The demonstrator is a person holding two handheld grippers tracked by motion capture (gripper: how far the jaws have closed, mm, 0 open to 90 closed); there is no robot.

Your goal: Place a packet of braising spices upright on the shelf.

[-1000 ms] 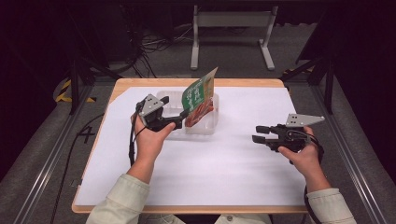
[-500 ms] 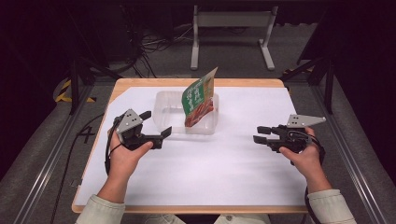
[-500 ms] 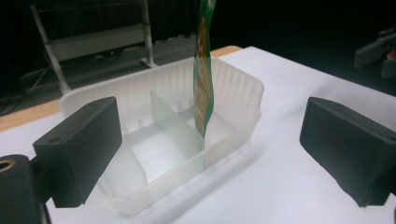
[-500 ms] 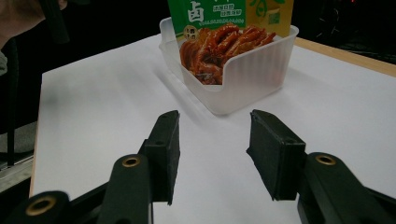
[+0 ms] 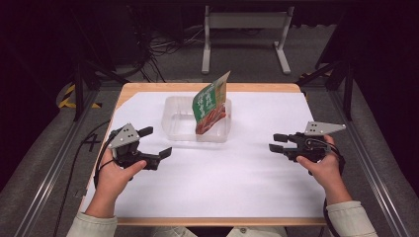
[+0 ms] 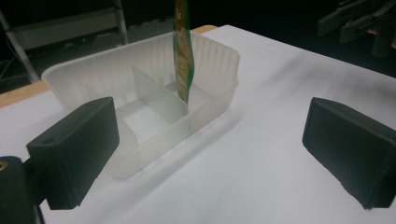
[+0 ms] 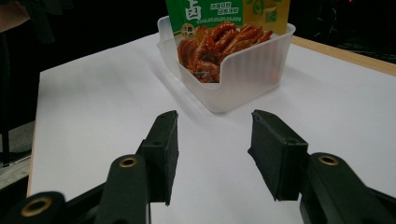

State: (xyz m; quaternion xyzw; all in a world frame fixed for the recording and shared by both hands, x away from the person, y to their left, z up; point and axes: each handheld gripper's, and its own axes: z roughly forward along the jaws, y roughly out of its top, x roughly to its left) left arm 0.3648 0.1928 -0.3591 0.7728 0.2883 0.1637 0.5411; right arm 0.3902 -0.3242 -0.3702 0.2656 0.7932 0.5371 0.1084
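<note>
High view is showing a clear plastic tub (image 5: 178, 123) sitting on the white sheet (image 5: 222, 177) that is covering the wooden table (image 5: 148, 89), and a green food packet (image 5: 210, 103) is standing upright in the tub's right-hand compartment, leaning against the right wall. The left gripper (image 5: 157, 142) is resting on the sheet near the tub's front left corner, its jaws gaping wide and holding nothing. The right gripper (image 5: 276, 142) is hovering well to the right of the tub, pointing toward it, with its jaws standing apart and empty.
</note>
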